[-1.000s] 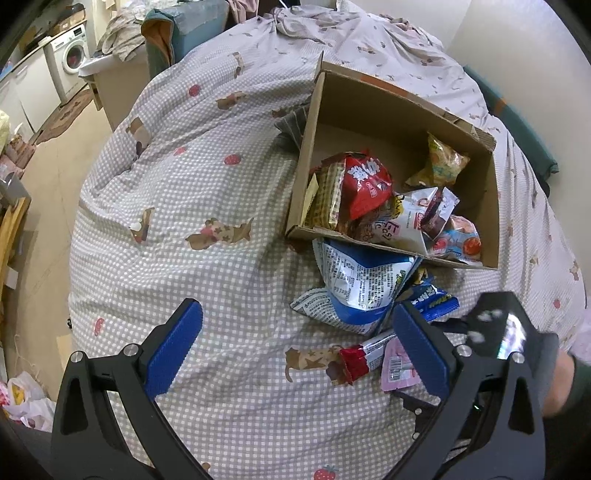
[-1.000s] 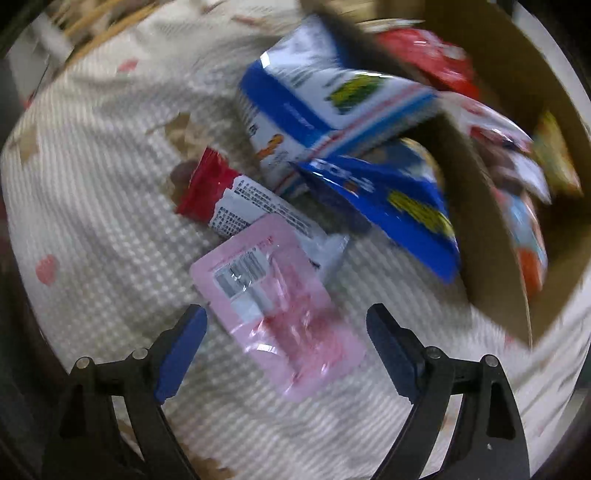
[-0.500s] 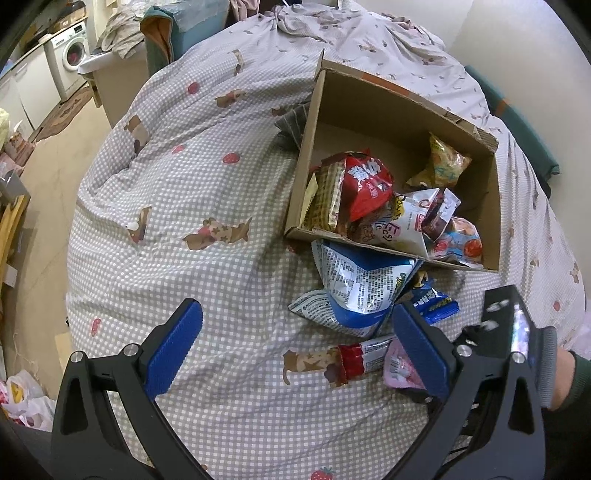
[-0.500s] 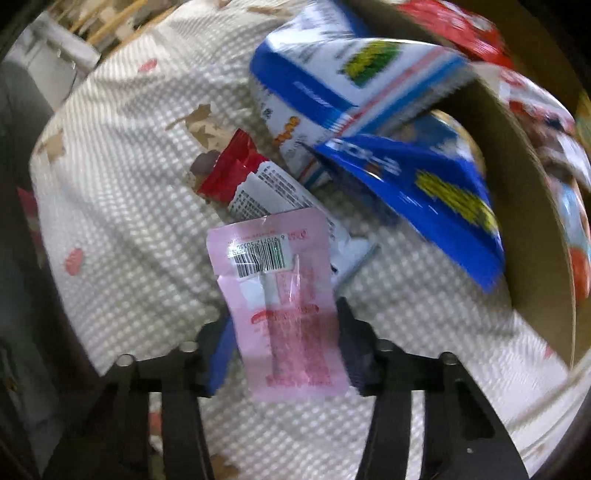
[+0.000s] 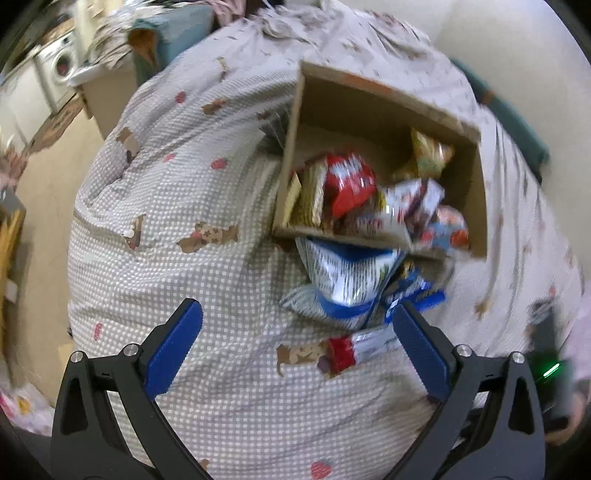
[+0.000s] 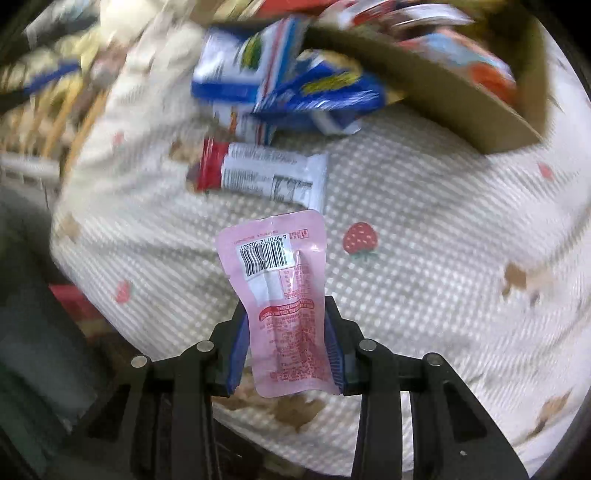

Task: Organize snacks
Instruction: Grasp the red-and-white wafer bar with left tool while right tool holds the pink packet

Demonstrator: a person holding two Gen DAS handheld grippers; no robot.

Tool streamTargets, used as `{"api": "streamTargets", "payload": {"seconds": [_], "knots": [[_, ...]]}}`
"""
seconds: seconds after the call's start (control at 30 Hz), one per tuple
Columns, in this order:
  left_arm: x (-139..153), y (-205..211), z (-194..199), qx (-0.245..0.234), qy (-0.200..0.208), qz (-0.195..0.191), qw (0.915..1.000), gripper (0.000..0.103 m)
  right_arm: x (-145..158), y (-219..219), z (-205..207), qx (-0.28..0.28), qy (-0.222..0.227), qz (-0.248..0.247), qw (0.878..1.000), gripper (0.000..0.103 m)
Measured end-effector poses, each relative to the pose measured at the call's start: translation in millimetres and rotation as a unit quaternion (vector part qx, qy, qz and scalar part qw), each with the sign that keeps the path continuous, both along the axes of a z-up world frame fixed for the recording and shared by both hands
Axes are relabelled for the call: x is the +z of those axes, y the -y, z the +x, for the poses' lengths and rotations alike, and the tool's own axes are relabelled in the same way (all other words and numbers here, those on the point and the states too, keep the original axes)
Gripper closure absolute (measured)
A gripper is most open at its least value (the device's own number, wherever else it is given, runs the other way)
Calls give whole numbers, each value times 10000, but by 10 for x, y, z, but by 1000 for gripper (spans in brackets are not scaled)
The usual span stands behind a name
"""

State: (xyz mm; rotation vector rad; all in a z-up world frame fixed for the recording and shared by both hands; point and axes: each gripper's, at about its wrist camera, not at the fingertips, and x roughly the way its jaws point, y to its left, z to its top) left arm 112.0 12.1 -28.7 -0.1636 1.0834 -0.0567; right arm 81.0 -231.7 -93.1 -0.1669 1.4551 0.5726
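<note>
I am looking down over a bed spread with a grey-and-white checked cover printed with small dogs and strawberries. Beyond its far edge the sheet lies rumpled against a pale cream wall. To the left the floor is a bare beige, and a white washing machine stands along that side (blurred, but its round door shows). A teal chair heaped with cloth sits near the bed's far corner.
</note>
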Motion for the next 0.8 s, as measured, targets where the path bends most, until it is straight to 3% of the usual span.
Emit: {"api": "streamTargets", "payload": {"seconds": [0.13,0.27,0.33,0.43,0.47,0.6,0.7,0.8], "knots": [[-266,300,-26,-713,-497,368,9955,1,216,313,-14,-861,434,401,9945,64],[-565,580,-51,-1220,-954,477,9868,1,363,418,113,-1438,676,744,9845,64],[-691,778,-32,-1608,-1062,659,9790,1,410,545,139,-1727,735,936,9778,64],[-877,1090,21,-2308,-1045,1252,9592,2,462,633,141,-1997,787,1124,9702,64],[-916,1128,50,-2353,-1047,1307,9574,2,476,629,148,-2024,786,1199,9688,64],[-1057,1264,203,-2657,-1181,1085,9506,13,566,664,162,-1939,927,1229,9689,64],[-1155,1303,289,-2669,-1365,1132,9473,14,639,699,173,-1956,942,1338,9669,64],[-1270,1327,286,-2848,-1668,1000,9386,14,665,742,98,-1974,955,1404,9655,64]]}}
